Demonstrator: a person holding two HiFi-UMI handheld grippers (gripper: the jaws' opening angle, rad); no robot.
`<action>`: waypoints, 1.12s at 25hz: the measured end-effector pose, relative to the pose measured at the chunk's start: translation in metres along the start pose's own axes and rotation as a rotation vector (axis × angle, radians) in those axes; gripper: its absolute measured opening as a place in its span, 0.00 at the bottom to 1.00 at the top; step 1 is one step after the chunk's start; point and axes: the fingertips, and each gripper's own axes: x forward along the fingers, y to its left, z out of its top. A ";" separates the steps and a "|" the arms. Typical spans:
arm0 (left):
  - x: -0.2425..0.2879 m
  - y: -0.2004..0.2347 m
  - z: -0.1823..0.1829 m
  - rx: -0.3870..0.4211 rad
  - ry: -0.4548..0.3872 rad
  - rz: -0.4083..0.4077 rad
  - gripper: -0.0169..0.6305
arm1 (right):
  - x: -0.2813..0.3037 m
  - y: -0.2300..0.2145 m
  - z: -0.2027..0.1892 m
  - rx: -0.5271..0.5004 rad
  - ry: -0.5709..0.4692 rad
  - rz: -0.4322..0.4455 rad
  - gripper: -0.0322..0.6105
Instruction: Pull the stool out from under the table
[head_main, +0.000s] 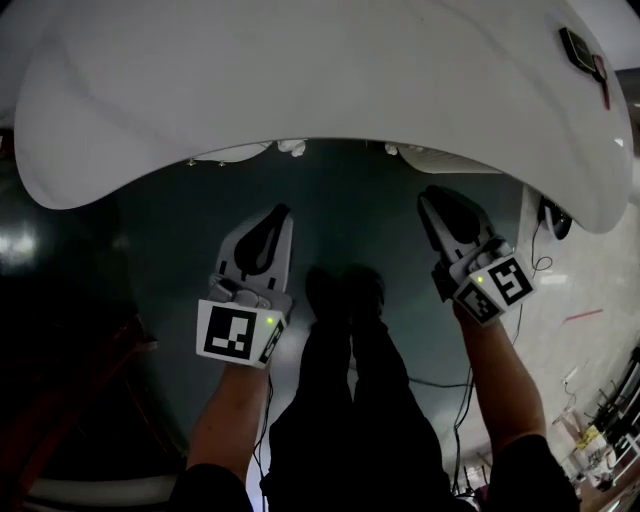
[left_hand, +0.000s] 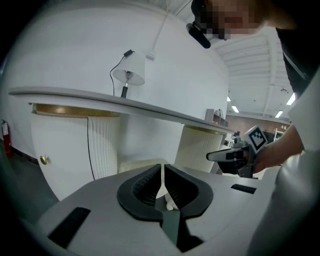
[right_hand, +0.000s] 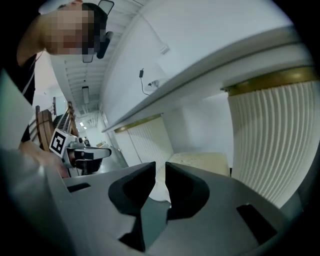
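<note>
The stool shows as a cream cushion (left_hand: 136, 164) low under the white table (head_main: 300, 70), between its ribbed pedestals (left_hand: 102, 145). From the other side, the cushion (right_hand: 200, 160) lies just beyond my right gripper (right_hand: 159, 167). My left gripper (left_hand: 162, 167) is shut and holds nothing, its tips short of the cushion. My right gripper is shut too, and also holds nothing. In the head view both grippers (head_main: 275, 212) (head_main: 430, 192) point at the table's near edge, left and right of the person's legs. Each gripper sees the other (left_hand: 222, 156) (right_hand: 97, 151) to its side.
A table lamp (left_hand: 128, 75) stands on the tabletop, and a dark device (head_main: 583, 52) lies at its far right. A ribbed pedestal (right_hand: 270, 145) stands close on the right. Cables (head_main: 540, 265) trail on the floor at right. A fire extinguisher (left_hand: 6, 137) hangs at far left.
</note>
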 end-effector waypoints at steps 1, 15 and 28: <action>0.004 0.004 -0.008 0.003 -0.009 -0.004 0.05 | 0.003 -0.010 -0.011 -0.010 0.007 -0.017 0.08; -0.085 0.207 -0.019 0.027 -0.035 0.020 0.44 | 0.128 0.088 -0.019 -0.172 0.073 -0.125 0.34; -0.035 0.249 -0.048 0.087 0.004 -0.006 0.58 | 0.168 0.049 -0.034 -0.184 0.105 -0.276 0.50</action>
